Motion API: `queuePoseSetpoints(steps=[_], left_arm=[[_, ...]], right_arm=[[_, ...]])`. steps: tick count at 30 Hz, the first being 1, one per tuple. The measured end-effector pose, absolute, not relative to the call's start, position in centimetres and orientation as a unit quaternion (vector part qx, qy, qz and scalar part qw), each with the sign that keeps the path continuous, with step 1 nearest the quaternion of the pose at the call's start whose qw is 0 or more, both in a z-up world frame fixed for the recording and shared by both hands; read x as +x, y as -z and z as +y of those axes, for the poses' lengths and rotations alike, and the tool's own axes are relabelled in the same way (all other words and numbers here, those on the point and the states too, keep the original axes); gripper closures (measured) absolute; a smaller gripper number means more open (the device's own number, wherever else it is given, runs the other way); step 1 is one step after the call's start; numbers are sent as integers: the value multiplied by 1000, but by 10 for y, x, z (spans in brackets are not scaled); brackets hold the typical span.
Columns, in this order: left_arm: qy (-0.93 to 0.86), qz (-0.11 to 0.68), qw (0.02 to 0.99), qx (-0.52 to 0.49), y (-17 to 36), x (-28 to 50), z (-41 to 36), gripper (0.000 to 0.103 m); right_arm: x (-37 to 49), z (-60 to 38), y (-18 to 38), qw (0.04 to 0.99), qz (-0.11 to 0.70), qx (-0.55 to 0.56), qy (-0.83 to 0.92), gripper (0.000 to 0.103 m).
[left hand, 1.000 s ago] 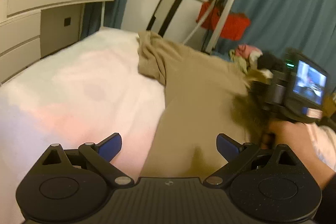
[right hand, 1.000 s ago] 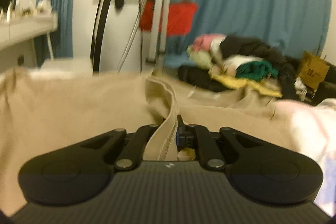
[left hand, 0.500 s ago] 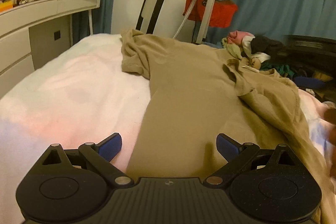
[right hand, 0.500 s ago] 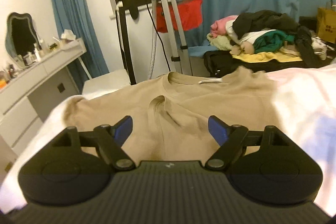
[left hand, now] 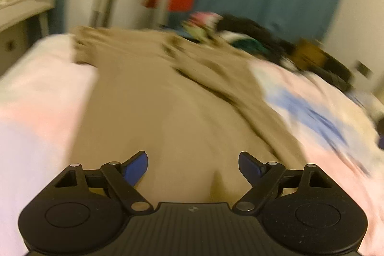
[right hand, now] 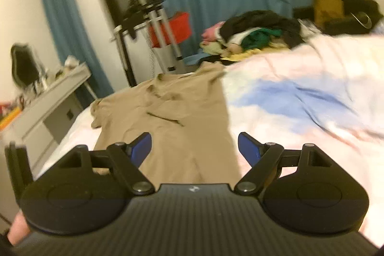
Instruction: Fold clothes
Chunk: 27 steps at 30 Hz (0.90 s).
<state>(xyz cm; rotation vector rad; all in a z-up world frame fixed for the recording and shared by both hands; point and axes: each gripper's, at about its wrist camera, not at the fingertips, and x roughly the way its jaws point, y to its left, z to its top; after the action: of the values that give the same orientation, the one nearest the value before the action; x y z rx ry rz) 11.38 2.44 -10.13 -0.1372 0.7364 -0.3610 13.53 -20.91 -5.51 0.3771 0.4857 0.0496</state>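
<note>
Dresser (right hand: 50,97): white, off the bed's left side; blurred clutter on top.
Shirt (left hand: 153,112): tan, lying flat on the bedspread (right hand: 300,97). Collar end far, near the foot of the bed; hem end near, under both claws. Right sleeve and side already folded in across the body, leaving a diagonal crease line.
Long axis: runs straight away from both cameras, hem toward collar.
Left gripper (left hand: 193,167): jaws wide apart, nothing between the blue pads; only cloth lying below. Jaws have just been closing a little, with no cloth between them. Sits squarely over the hem, so the nearer of the two.
Right gripper (right hand: 194,148): jaws wide apart, empty. Centred on the shirt's right edge, half over cloth, half over bedspread.
Clothes pile (right hand: 252,35): black, green, pink and yellow garments beyond the bed's far end, well apart from the shirt.
Key relation: hem just ahead of and below both claws; the next fold, likely hem toward collar, would run along that long axis.
Change, right: a second ago it was clamped on a fold of tan cloth up near the collar; that cloth is released, and the view now takes in the whole shirt from the hem end.
Change, left: view has swung rightward; the other hand and its device, seen a second ago at right, are gone.
</note>
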Motion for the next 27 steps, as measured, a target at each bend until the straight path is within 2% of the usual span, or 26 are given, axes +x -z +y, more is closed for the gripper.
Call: queuePoseSetpoints(steps=[3,8,13,17,18,19,21,27], left_arm=[[244,386,887,-76,105,92,2,24],[357,469,790,-172,129,75,-30,37],[375,545,719,-215,166,70,-51,58],[375,573,692,-228,185,71,-57,67],[377,574,690,-229,187,71,-58,74],[377,576,688,-229,189,72,-59,86],[371,585,684,-229,191,75,-59,101],[380,561,700,-225,152,69,-46,101]], right_arm=[[122,-240,59,941,230,247,-26,22],[115,-268,68,929,231,289,-27,22],[124,-276,78,920,247,302,-38,22],[129,-279,87,910,264,315,-46,22],[130,-278,89,908,268,317,-48,22],[132,-278,90,906,272,320,-50,22],[133,-277,92,904,277,321,-52,22],[132,-273,93,904,281,318,-54,22]])
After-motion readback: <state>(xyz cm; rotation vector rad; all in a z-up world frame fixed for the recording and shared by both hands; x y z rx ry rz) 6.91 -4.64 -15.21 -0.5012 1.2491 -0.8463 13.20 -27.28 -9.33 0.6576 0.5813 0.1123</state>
